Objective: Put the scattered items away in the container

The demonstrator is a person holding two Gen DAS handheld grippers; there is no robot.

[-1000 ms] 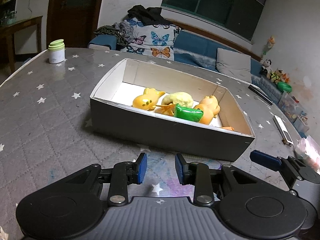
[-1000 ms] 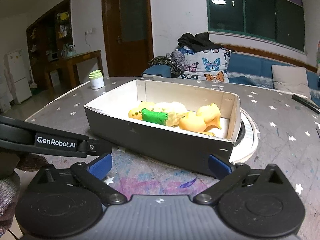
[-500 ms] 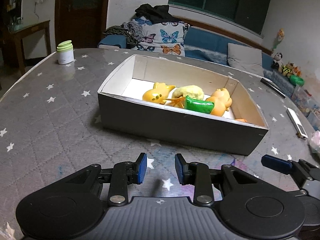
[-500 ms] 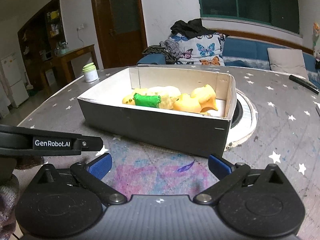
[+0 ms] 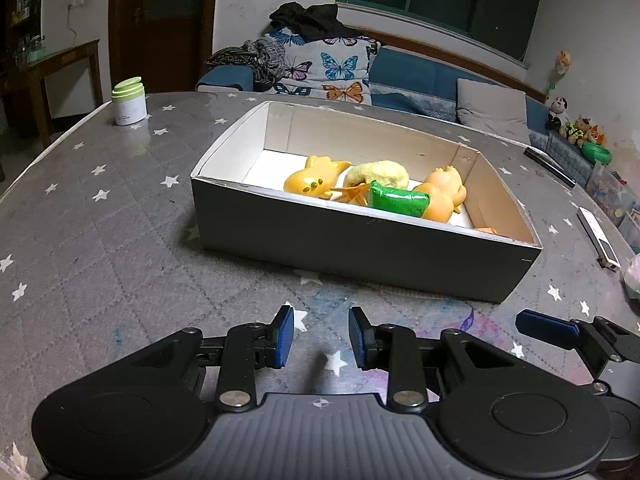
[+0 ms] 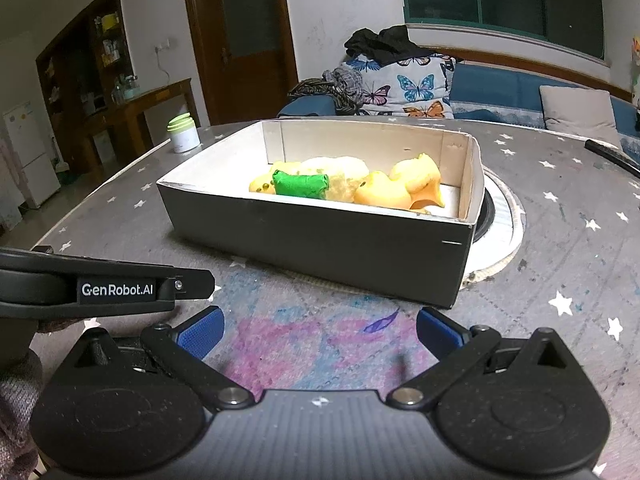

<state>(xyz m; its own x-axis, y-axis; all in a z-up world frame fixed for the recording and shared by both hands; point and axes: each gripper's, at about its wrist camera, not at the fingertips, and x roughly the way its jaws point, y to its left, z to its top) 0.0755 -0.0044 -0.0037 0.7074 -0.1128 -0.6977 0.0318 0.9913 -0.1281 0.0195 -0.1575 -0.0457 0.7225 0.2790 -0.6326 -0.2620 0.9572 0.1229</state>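
A grey cardboard box (image 5: 360, 248) with a white inside stands on the star-patterned table; it also shows in the right wrist view (image 6: 320, 236). Inside lie orange toy animals (image 5: 314, 180), a yellow plush (image 5: 378, 172) and a green toy (image 5: 398, 202), also seen in the right wrist view (image 6: 300, 184). My left gripper (image 5: 320, 338) hovers in front of the box, jaws narrowly apart, holding nothing. My right gripper (image 6: 318, 330) is wide open and empty, in front of the box's near wall.
A white jar with a green lid (image 5: 129, 102) stands at the table's far left. A remote (image 5: 598, 236) and a dark remote (image 5: 550, 166) lie at the right. A round white plate (image 6: 502, 220) lies under the box's right end. A sofa stands beyond the table.
Both grippers have drawn back from the box a little and tilted up. Jaw openings are unchanged. The items in the box have not moved.
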